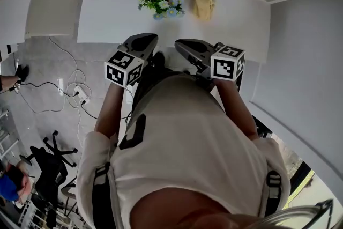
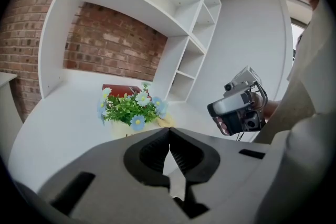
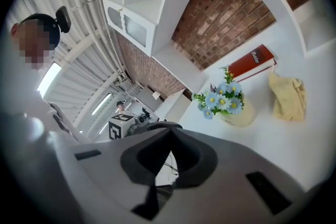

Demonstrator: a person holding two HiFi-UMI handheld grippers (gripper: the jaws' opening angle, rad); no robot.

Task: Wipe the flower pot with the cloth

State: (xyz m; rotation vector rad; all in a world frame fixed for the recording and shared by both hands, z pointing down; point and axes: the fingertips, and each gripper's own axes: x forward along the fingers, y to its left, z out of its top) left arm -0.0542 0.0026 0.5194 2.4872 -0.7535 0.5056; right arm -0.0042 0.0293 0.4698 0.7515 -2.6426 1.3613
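- Holding both tools close to the body, the person keeps the left gripper (image 1: 149,38) and the right gripper (image 1: 181,43) at the near edge of the table (image 1: 107,13), well apart from the pot.
- The left gripper's jaws are pressed together with nothing in them. The right gripper's jaws are also together and hold nothing.
- The pot (image 3: 239,115) stands in the far middle of the table, with flowers (image 1: 162,2) in it.
- The cloth (image 1: 204,1) lies crumpled just right of the pot, not touching it. No tool holds it.
- This could be the time before the cloth gets picked up. It could also be after the wiping, with the cloth put down again. I cannot tell if the pot is clean.
- The head view shows both tools and the whole table from above, but the flowers hide the pot there.
- The right gripper view shows the pot's cream side, the cloth and a red book (image 3: 252,63) at the far edge.
- The left gripper view shows the right gripper from the side, but hardly any cloth.
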